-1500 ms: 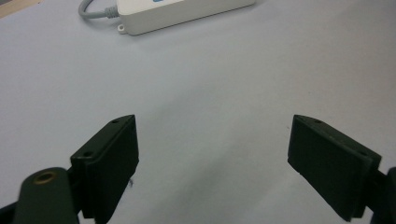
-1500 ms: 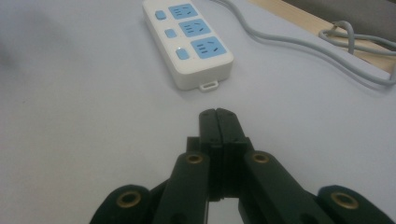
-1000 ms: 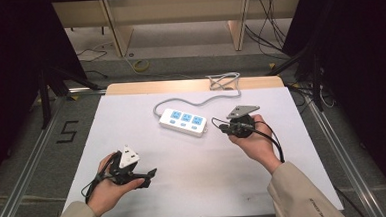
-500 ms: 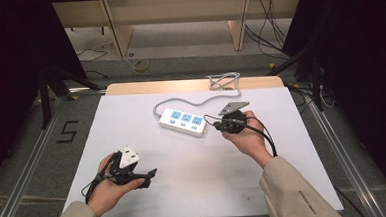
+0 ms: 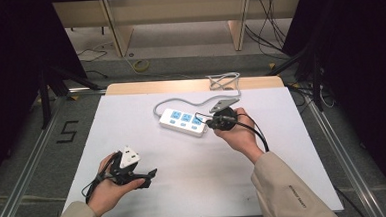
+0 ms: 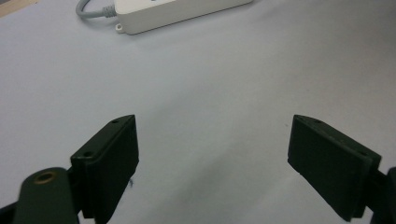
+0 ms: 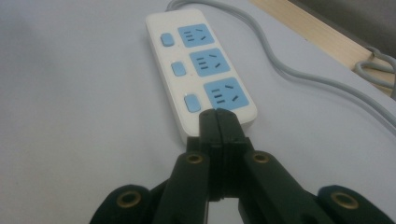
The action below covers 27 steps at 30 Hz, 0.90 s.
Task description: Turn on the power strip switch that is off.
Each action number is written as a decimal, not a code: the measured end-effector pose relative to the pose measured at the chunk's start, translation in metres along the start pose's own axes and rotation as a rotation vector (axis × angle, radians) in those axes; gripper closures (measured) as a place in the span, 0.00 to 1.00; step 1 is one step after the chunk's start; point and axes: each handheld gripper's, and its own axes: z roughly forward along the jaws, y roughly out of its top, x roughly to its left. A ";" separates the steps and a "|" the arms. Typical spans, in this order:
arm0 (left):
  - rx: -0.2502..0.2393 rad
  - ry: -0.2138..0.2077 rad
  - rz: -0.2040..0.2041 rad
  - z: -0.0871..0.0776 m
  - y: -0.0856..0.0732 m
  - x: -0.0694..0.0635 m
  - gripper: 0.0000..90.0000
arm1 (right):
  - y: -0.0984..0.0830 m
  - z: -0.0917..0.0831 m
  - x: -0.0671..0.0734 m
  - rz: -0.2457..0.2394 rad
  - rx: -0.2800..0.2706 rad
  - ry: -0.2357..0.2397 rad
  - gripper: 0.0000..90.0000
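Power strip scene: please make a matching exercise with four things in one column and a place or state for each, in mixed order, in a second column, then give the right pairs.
Things:
1. left claw
2. right claw
3. power strip
4. grey cable

Places or states:
A. jaws shut, tips at the near end of the strip
B. lies flat on the white table, three blue sockets up
C. jaws wide apart, nothing between them
D. runs from the strip toward the wooden table edge

Pairs: 1-C, 2-A, 3-B, 4-D
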 end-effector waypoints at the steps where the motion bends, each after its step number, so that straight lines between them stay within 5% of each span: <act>1: -0.002 0.000 0.002 0.000 0.000 0.000 0.18 | 0.002 0.000 0.000 0.008 0.002 -0.001 1.00; 27: -0.005 -0.008 -0.003 -0.001 0.000 0.000 0.18 | 0.023 0.027 0.007 0.000 0.025 0.001 1.00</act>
